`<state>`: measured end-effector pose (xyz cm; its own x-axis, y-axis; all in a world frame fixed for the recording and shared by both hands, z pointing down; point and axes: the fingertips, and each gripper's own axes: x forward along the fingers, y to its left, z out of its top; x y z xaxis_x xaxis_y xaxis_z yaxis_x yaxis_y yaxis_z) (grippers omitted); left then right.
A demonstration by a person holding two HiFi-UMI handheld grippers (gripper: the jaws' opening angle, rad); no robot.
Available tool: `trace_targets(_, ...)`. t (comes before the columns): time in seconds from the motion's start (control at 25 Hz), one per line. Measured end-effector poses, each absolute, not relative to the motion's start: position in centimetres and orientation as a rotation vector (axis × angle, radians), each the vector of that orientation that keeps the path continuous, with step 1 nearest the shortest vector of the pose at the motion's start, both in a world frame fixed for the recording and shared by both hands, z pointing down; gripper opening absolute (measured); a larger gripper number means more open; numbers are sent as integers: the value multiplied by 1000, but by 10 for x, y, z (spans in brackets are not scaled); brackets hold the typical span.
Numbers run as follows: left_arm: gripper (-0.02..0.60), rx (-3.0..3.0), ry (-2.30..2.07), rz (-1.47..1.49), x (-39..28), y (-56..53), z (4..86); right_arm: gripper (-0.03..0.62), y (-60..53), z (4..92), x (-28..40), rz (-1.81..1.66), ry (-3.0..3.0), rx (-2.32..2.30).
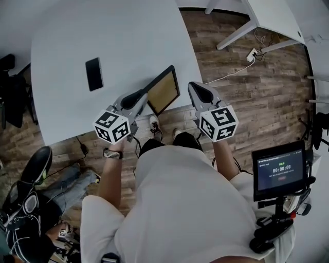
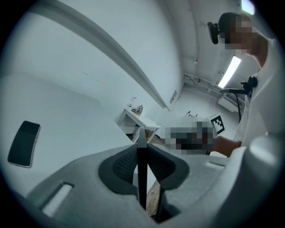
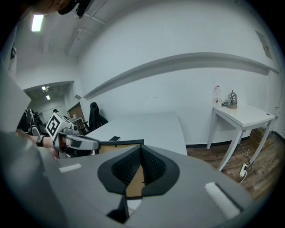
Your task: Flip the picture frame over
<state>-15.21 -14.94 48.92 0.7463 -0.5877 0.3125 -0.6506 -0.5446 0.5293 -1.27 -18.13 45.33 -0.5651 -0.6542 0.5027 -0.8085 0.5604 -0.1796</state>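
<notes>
The picture frame (image 1: 163, 91) has a black border and a tan board face. It is tilted up over the near corner of the white table (image 1: 77, 36), with the tan side toward me. My left gripper (image 1: 145, 97) is shut on its left edge. In the left gripper view the frame (image 2: 142, 178) shows edge-on as a thin black strip clamped between the pads. My right gripper (image 1: 191, 86) sits just right of the frame's right corner. Its tips (image 3: 140, 150) meet with nothing between them, and the frame (image 3: 116, 148) lies just beyond them.
A black phone (image 1: 94, 73) lies flat on the table, left of the frame. A white side table (image 1: 267, 15) stands at the far right over wood floor, with a power strip (image 1: 252, 54) and its cable. A monitor on a stand (image 1: 280, 169) is at my right. Someone's legs and shoes (image 1: 36, 169) are at lower left.
</notes>
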Motion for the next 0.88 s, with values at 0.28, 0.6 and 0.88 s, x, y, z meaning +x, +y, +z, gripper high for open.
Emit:
trace_targets(0.28,75,2283,-904,134,-159,-152,497,2,-176,458,-15,566,-2400,1184)
trace_targets(0.6,83,2245,-923,140,-170,-162,512,2,-172,463,-7,555,-2356,1199)
trace_targets(0.88,95,2165,-956,129,-187,-171,533,2,-167,471,-2,565,-2322,1208)
